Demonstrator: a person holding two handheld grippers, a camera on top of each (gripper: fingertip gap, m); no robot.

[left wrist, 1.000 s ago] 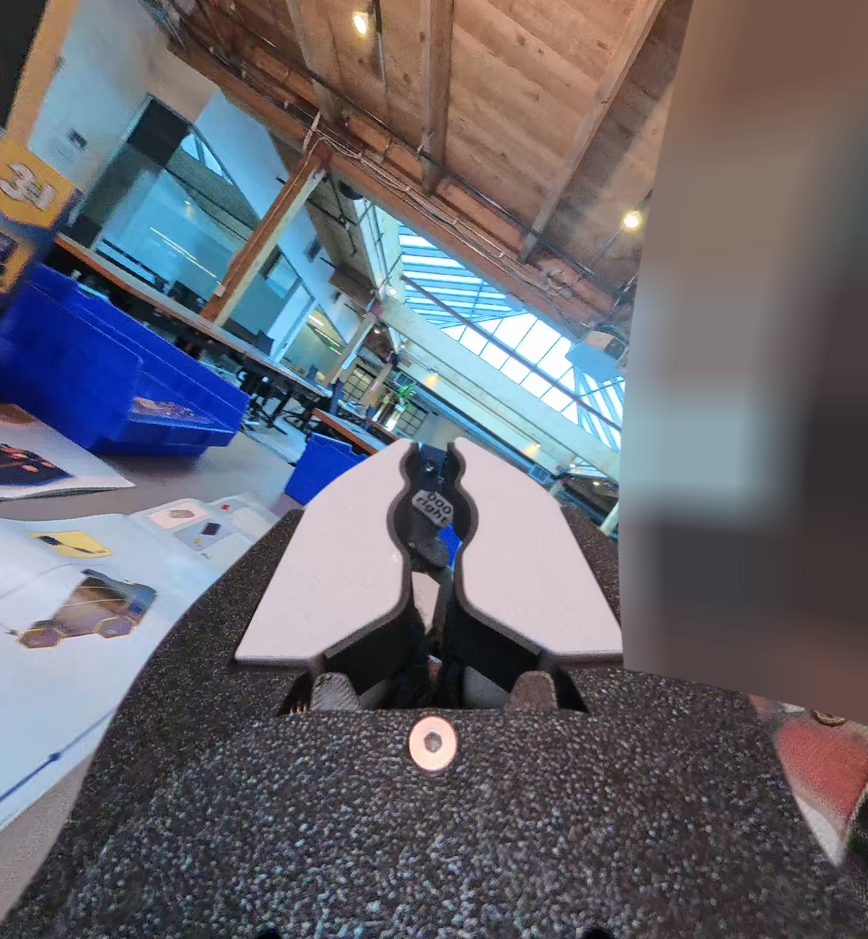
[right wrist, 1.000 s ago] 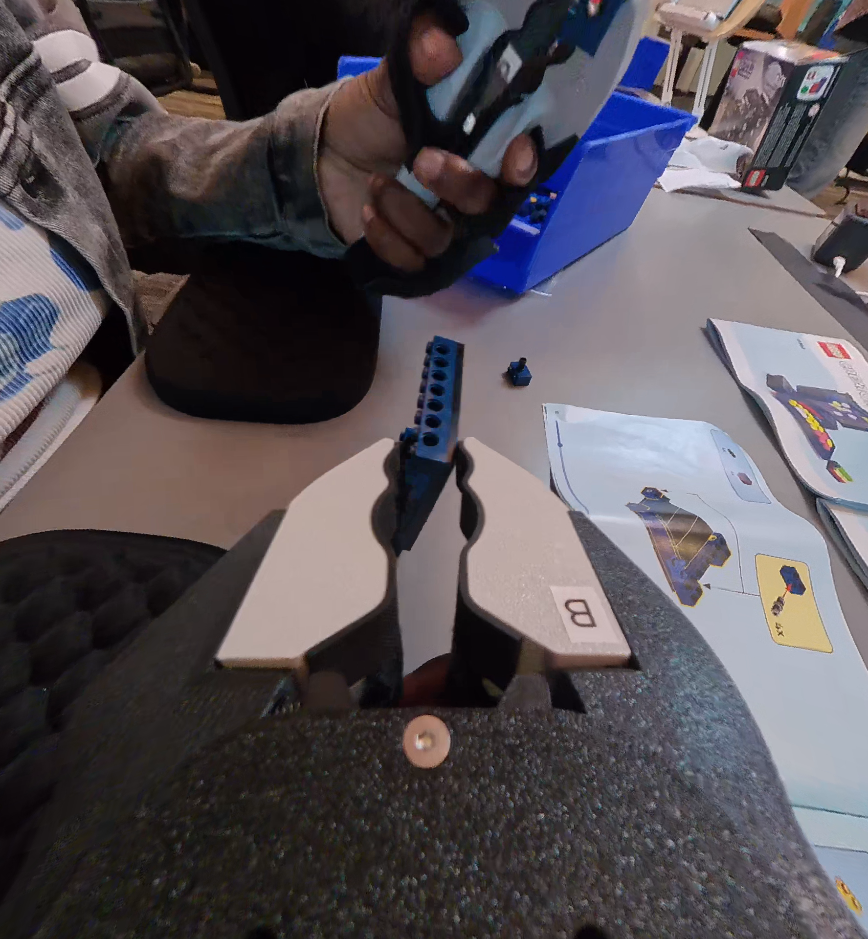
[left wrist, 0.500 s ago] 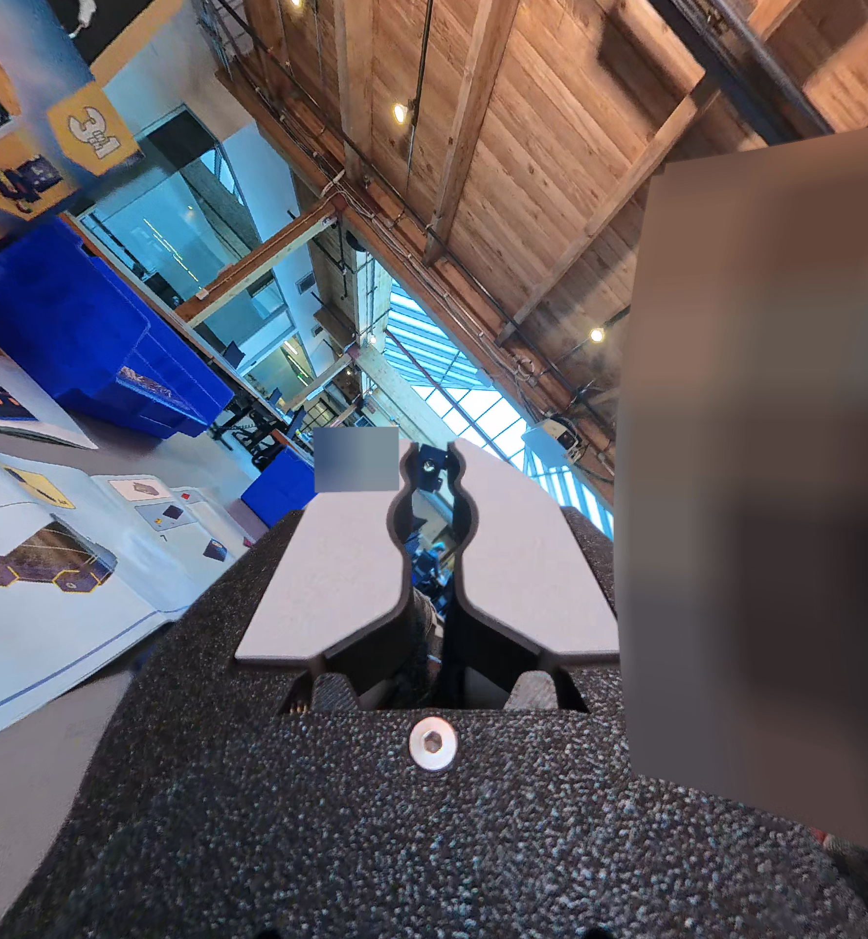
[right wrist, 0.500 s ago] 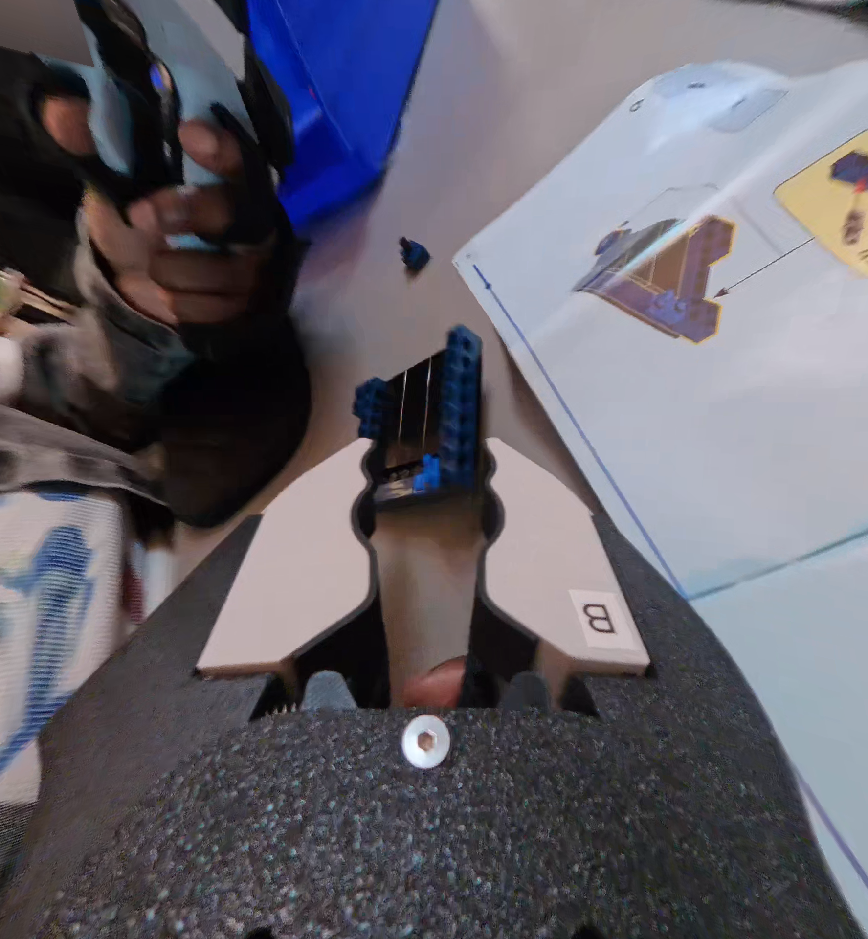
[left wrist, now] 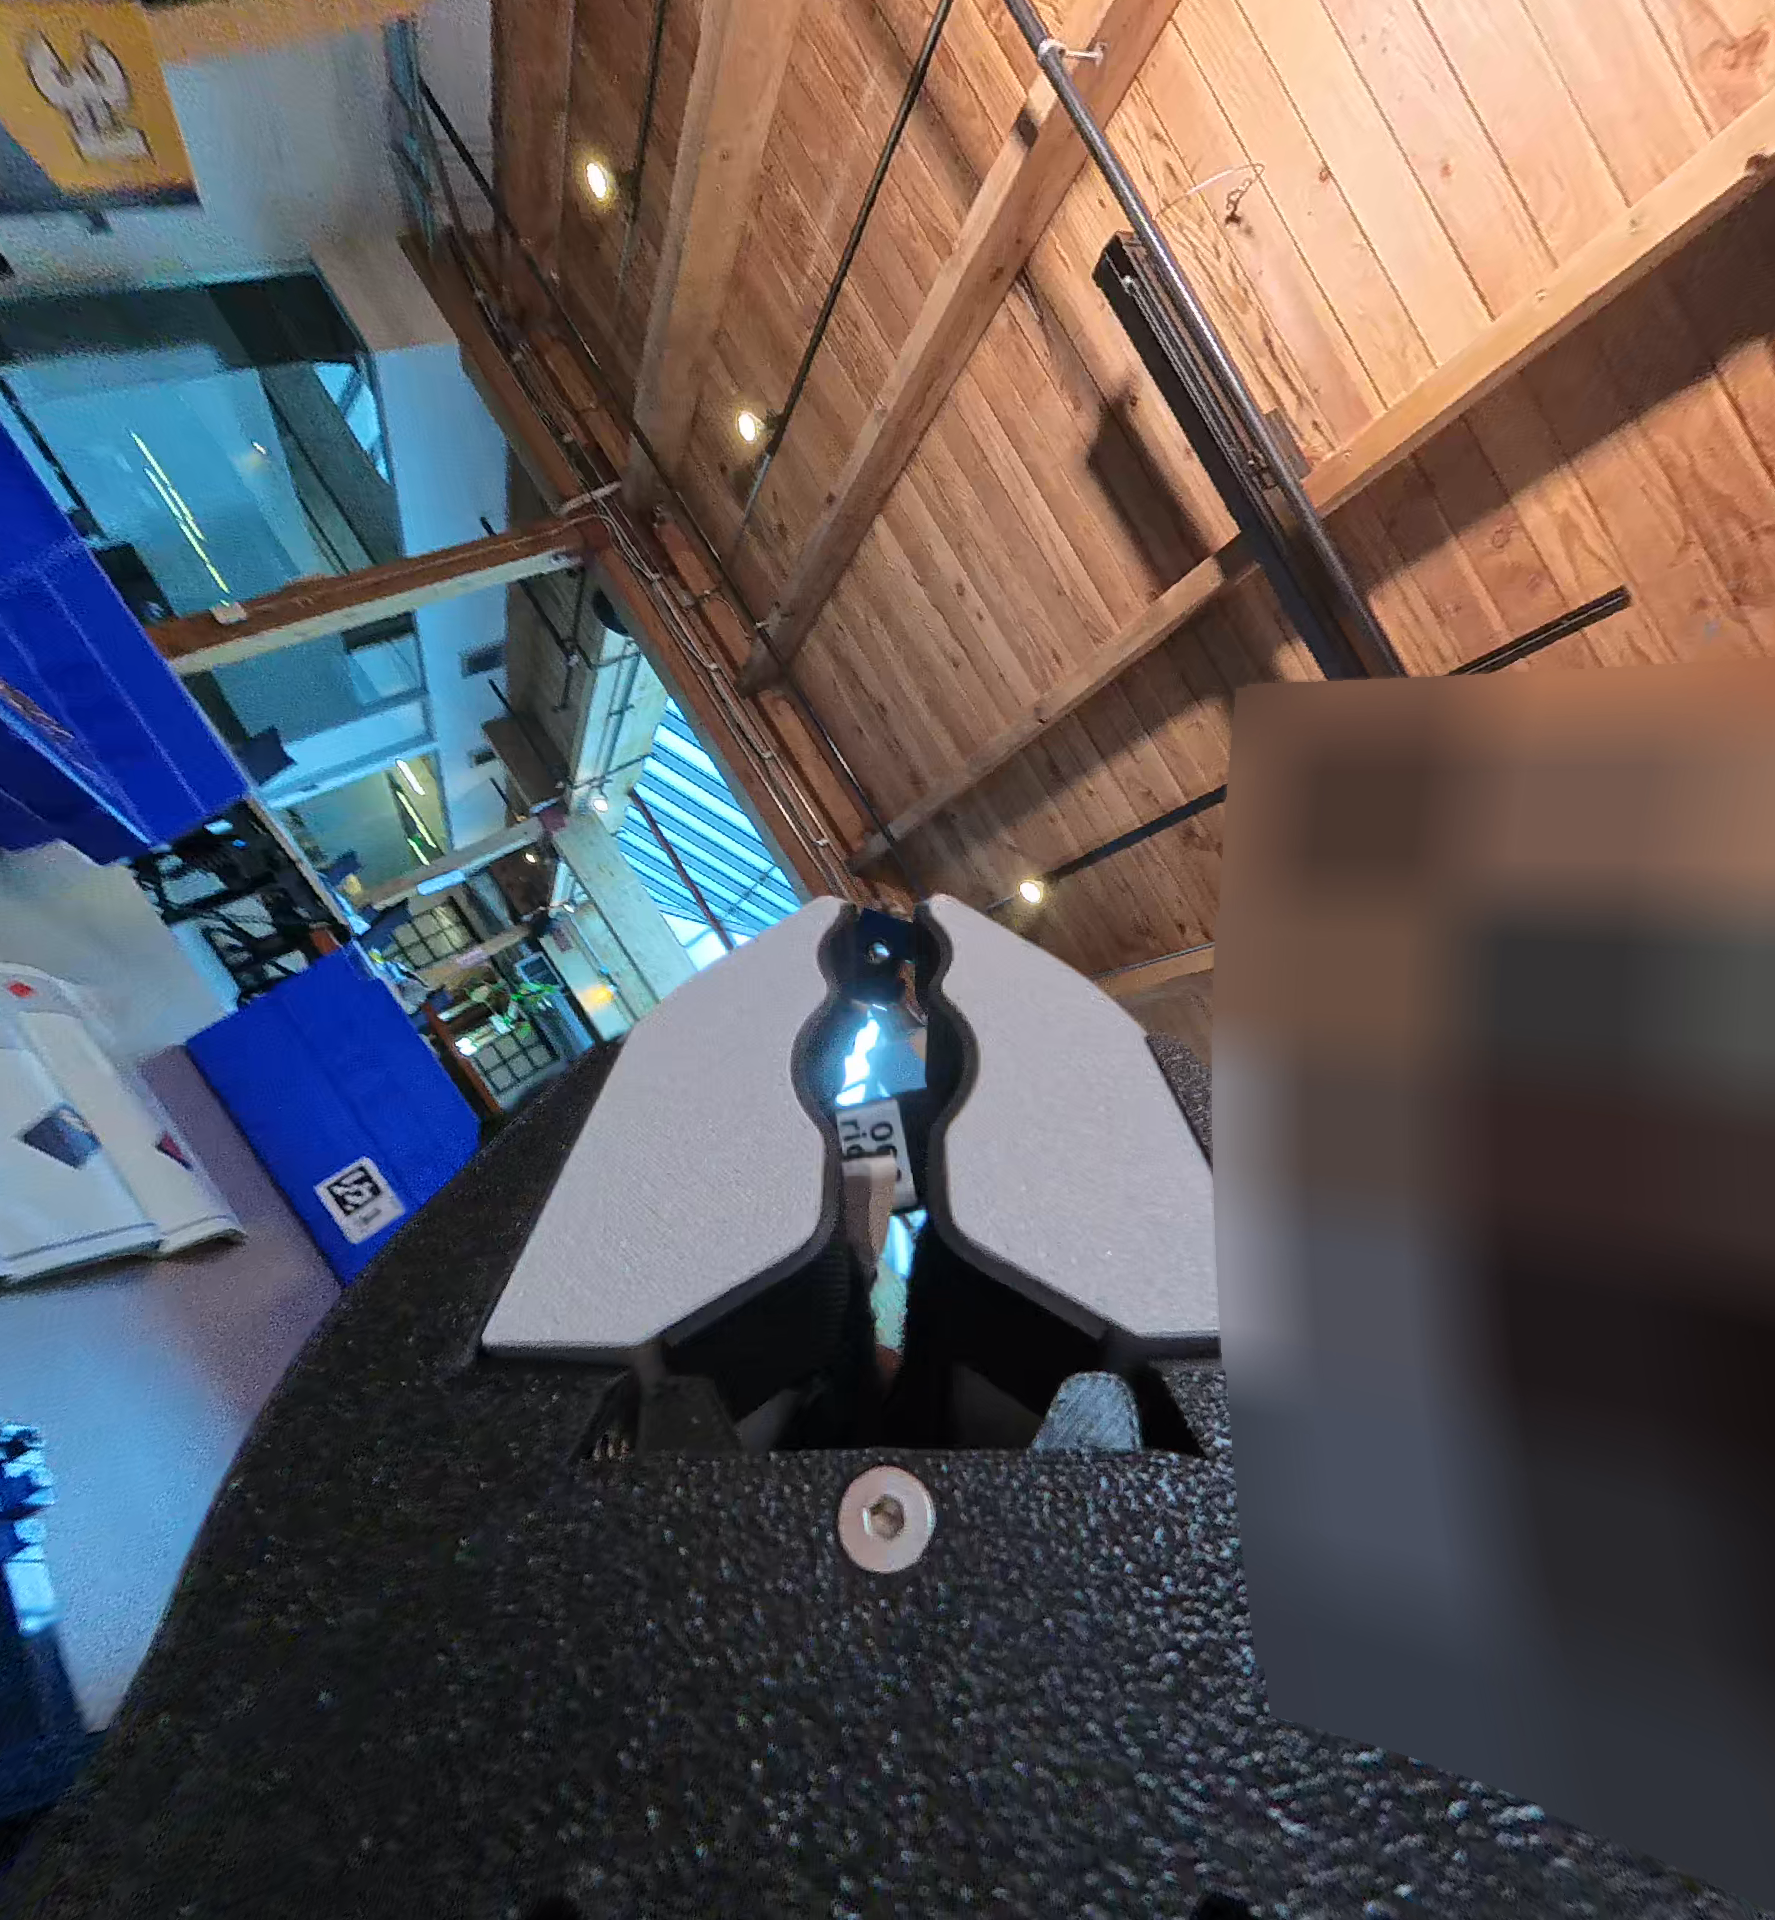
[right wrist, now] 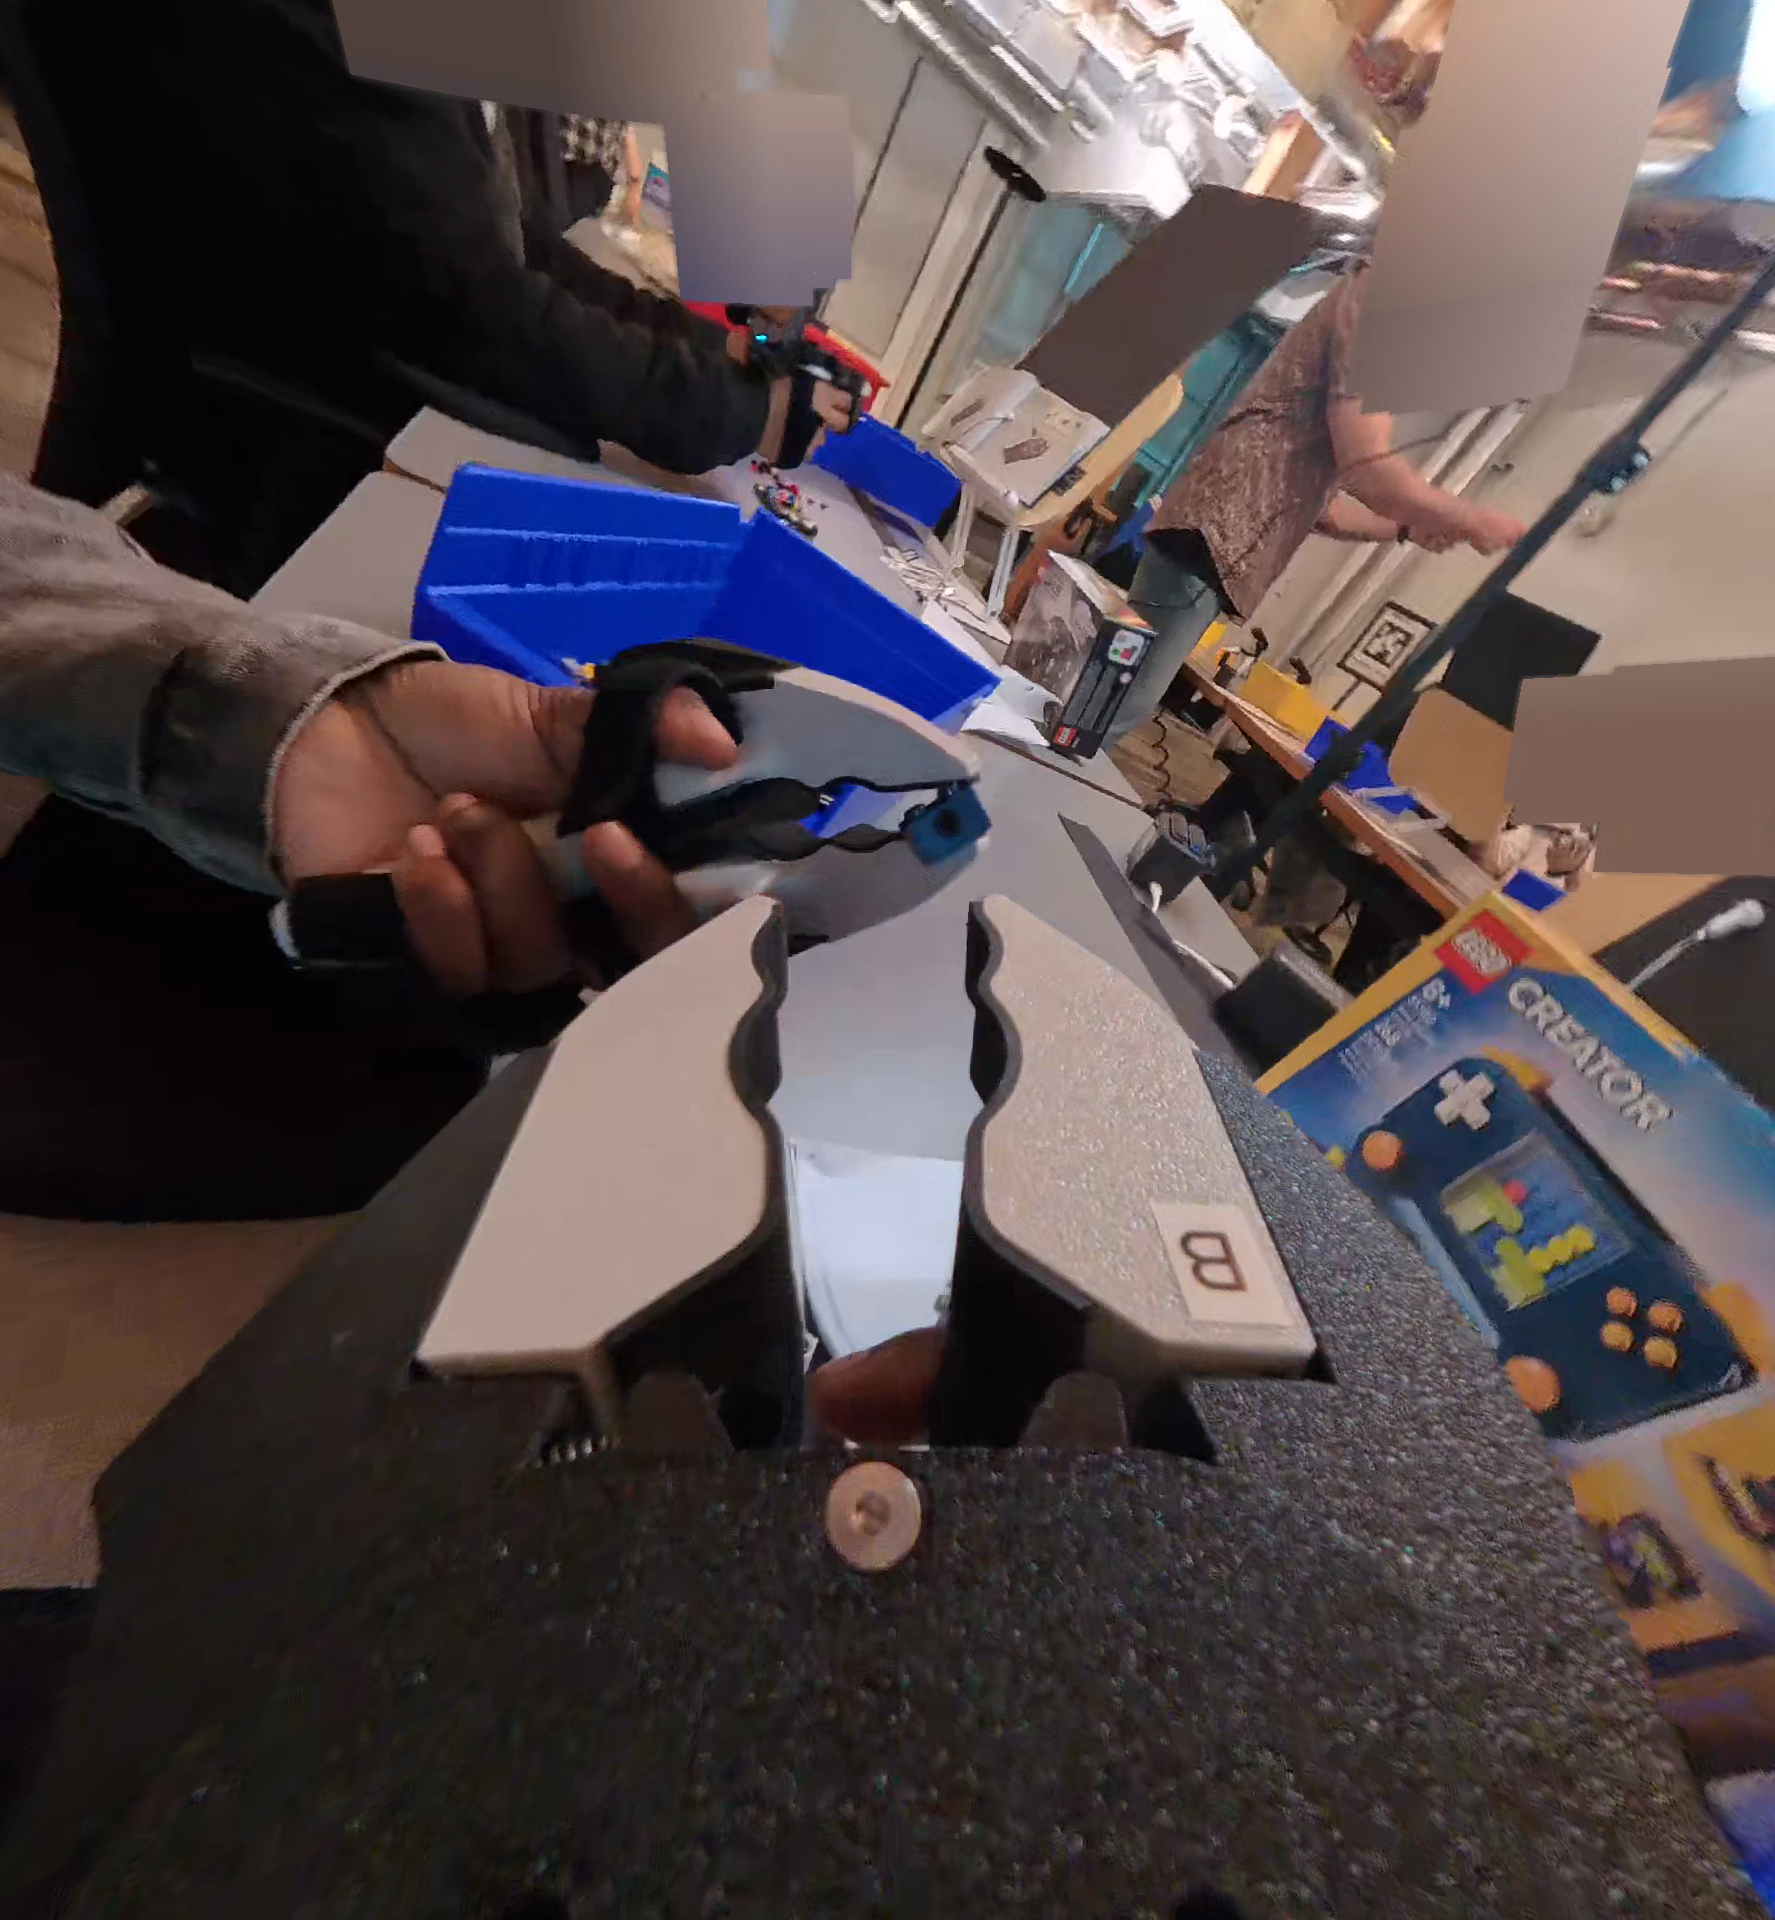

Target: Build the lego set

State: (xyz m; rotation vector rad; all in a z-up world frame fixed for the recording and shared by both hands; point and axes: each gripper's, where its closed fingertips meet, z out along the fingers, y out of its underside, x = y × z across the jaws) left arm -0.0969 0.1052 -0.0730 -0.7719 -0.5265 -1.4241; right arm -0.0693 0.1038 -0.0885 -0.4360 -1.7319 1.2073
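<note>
My left gripper (left wrist: 885, 920) points up at the wooden ceiling and is shut on a small dark blue brick with a round hole (left wrist: 875, 948), pinched at the very fingertips. The right wrist view shows this gripper (right wrist: 924, 805) in a person's hand, with the blue brick (right wrist: 947, 824) sticking out of its tips. My right gripper (right wrist: 875, 920) is open just below and in front of the left one. Nothing is between its fingers; only the grey table (right wrist: 862, 1039) shows in the gap.
A blue bin (right wrist: 592, 582) stands on the table behind the hand. A toy box (right wrist: 1548, 1195) lies at the right. Other people work at far tables. White instruction booklets (left wrist: 31, 1143) and another blue bin (left wrist: 332, 1081) show in the left wrist view.
My right gripper opened, left the blue beam build on the table, then swung up level. My left gripper tilted further up at the ceiling, still pinching the small blue brick.
</note>
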